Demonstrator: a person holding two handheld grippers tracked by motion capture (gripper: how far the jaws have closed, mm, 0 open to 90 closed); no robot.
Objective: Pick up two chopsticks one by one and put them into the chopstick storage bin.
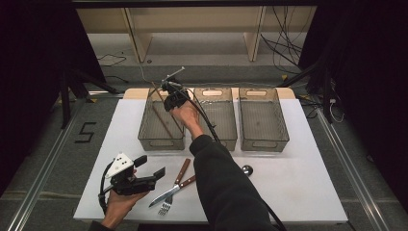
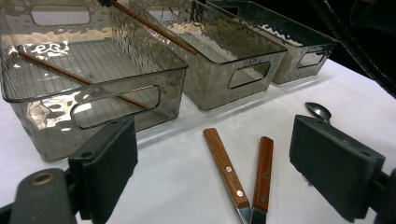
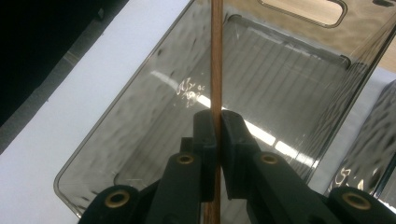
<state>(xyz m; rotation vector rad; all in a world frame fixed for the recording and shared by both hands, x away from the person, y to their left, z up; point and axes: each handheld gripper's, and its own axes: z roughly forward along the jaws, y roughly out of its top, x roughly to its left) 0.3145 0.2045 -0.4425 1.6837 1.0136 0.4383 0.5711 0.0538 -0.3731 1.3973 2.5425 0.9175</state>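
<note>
My right gripper [image 1: 168,94] [image 3: 217,116] hangs over the left clear bin [image 1: 161,139] [image 3: 119,100], shut on a wooden chopstick [image 3: 215,56] [image 2: 154,29] that points along its jaws. A second chopstick [image 1: 162,121] [image 2: 70,74] lies slanted inside that bin. My left gripper [image 1: 153,166] [image 2: 215,140] rests at the table's front left, its jaws wide open with nothing between them. Just beyond it, a wood-handled fork [image 1: 182,169] [image 2: 226,168] and knife [image 1: 187,182] [image 2: 264,168] lie crossed on the white table. A metal spoon [image 1: 247,169] [image 2: 319,111] lies to their right.
Two more clear bins, the middle one [image 1: 219,139] [image 2: 219,88] and the right one [image 1: 264,142] [image 2: 303,60], stand in the same row at the back. The right forearm's dark sleeve [image 1: 226,187] and its cable cross the table's middle. Black stands flank the table.
</note>
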